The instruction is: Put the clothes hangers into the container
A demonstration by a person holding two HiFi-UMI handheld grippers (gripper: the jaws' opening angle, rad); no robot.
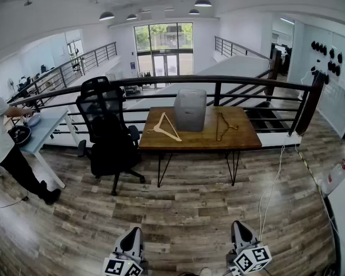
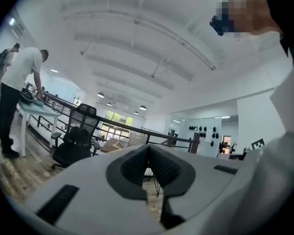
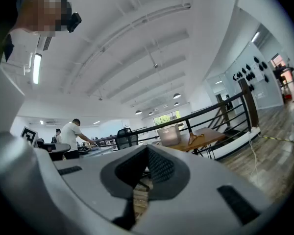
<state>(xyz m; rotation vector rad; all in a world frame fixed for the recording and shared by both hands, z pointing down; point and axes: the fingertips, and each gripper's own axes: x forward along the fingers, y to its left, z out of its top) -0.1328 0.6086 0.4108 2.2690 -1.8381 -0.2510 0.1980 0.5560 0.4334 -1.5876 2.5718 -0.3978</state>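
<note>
In the head view, the only markings are the black-and-white square patterns on the cubes of the left gripper (image 1: 130, 245) and the right gripper (image 1: 242, 238), both low at the bottom edge, well apart from the wooden worktop (image 1: 241, 138). A grey lidded container (image 1: 190, 109) stands at the middle of the worktop, towards its rear edge. A pale wooden hanger (image 1: 165, 128) lies flat just left of it, and a darker hanger (image 1: 221, 125) lies flat just right. A black office chair (image 1: 106, 137) stands at the worktop's left end, and a dark railing (image 1: 247, 80) runs behind. At the far left a person (image 1: 3, 142) leans over a white table (image 1: 49, 125). The floor (image 1: 190, 211) is wood plank, and a thin cable (image 1: 271, 191) trails across it.

In the left gripper view, the jaws are pressed together with nothing between them. The chair, the railing and the person show beyond.

In the right gripper view, the jaws are likewise pressed together and empty. The container and darker hanger sit on the worktop in the distance.
</note>
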